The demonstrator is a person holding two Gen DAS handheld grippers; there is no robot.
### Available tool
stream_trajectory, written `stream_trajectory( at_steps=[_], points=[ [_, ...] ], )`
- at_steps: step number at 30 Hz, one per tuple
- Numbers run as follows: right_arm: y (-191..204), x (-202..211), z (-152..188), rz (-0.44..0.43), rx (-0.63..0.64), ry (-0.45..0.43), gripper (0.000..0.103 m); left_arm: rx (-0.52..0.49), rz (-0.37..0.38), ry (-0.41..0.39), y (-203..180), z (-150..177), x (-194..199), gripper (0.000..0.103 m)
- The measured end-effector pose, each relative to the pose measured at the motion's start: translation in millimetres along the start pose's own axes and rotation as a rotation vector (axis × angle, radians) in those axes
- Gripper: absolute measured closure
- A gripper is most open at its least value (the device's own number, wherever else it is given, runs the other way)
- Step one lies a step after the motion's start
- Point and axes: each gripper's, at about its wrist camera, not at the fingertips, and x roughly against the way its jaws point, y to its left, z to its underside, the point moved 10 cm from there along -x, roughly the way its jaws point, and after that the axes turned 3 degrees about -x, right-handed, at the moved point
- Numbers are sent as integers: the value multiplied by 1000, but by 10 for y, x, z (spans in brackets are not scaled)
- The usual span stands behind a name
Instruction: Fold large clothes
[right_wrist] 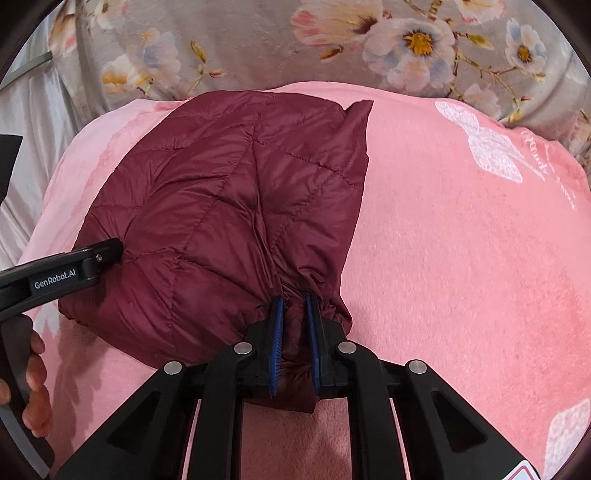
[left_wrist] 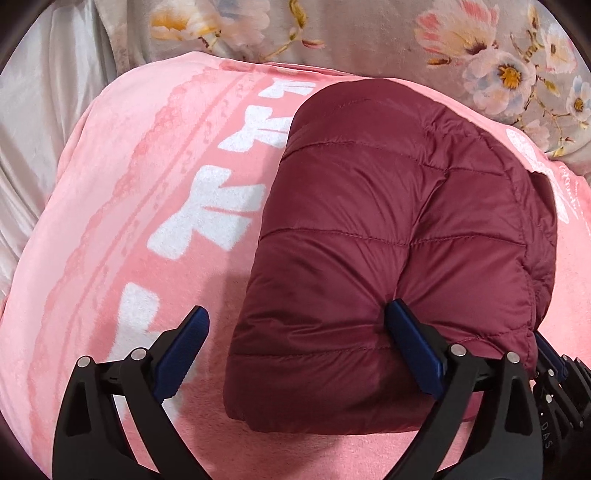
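A folded, quilted maroon puffer jacket (left_wrist: 399, 240) lies on a pink plush blanket (left_wrist: 110, 206) printed with white bows, with a grey floral bedcover (left_wrist: 369, 33) behind it. In the left wrist view, the left gripper (left_wrist: 295, 328) has its blue-padded fingers (left_wrist: 410, 343) spread wide; one pad touches the jacket's near edge, the other stands clear over the blanket. Only the right wrist view shows the right gripper (right_wrist: 294, 325) with fingers pinched on the jacket's gathered elastic hem, and a hand (right_wrist: 35, 391) on the left gripper's handle.
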Motion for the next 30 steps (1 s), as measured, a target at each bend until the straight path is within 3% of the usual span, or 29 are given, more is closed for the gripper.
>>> stream_trajectory(
  at_steps=[5,23,30],
  points=[
    [19,-18,19,29,23,-28,93,-7,-29,-21,-8,18,-45,5],
    [36,-35,36,26,15,-47,92,27,-9,-54,-12,69,-138,5],
    [-2,-27,17,-22,-23,-51,92,11,-65,-105,-27,70,-67,5]
  ],
)
